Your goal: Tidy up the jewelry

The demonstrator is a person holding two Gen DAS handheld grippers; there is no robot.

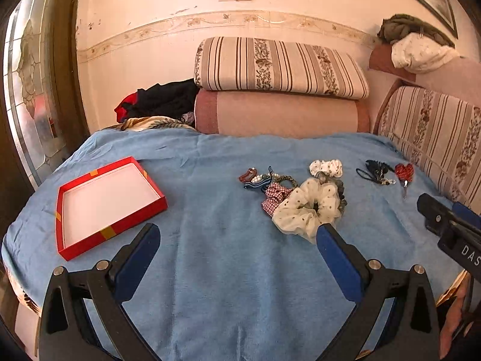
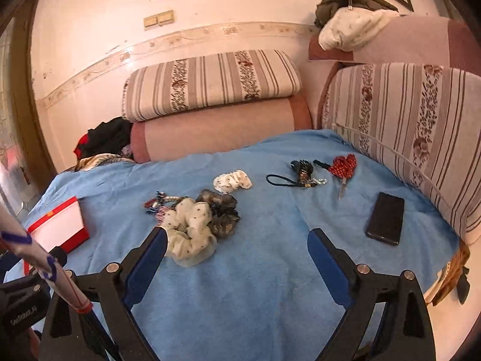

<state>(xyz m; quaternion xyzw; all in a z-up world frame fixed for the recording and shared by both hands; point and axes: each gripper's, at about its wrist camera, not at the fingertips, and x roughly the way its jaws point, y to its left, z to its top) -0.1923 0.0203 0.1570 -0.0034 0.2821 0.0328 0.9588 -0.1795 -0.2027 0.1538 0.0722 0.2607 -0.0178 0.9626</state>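
We see the jewelry and hair pieces lying loose on a blue blanket [image 1: 228, 270] spread over a bed, in two clusters. The nearer cluster has a big cream scrunchie [image 1: 306, 207] with small dark dots, and touching it on one side a red-and-white checked scrunchie [image 1: 275, 197], on the other a dark grey-brown scrunchie [image 2: 224, 213]. Just behind them lie a beaded bracelet [image 1: 285, 179], a dark red clip [image 1: 247, 175] and some pearl beads; we cannot tell these small pieces apart clearly. A small white scrunchie [image 1: 326, 168] sits a little beyond, apart from the pile. The farther cluster, toward the striped cushion [image 2: 405, 126], holds a black cord loop [image 2: 275, 179], a dark tassel piece [image 2: 303, 170] with pearls, and a red heart-shaped charm [image 1: 403, 171] with white dots and a metal end.

A shallow red box [image 1: 103, 233] with a white inside lies on the blanket well apart from the pile, to its left. Nothing is in it.

A black phone [image 2: 385, 219] lies flat near the cushion.

Our left gripper [image 1: 237, 231] has its blue fingers [image 1: 138, 258] spread wide over bare blanket, holding nothing; one tip overlaps the cream scrunchie in view, and we cannot tell whether it touches. Our right gripper [image 2: 237, 236] also stands wide, empty, with a finger [image 2: 147, 261] just beside the cream scrunchie.
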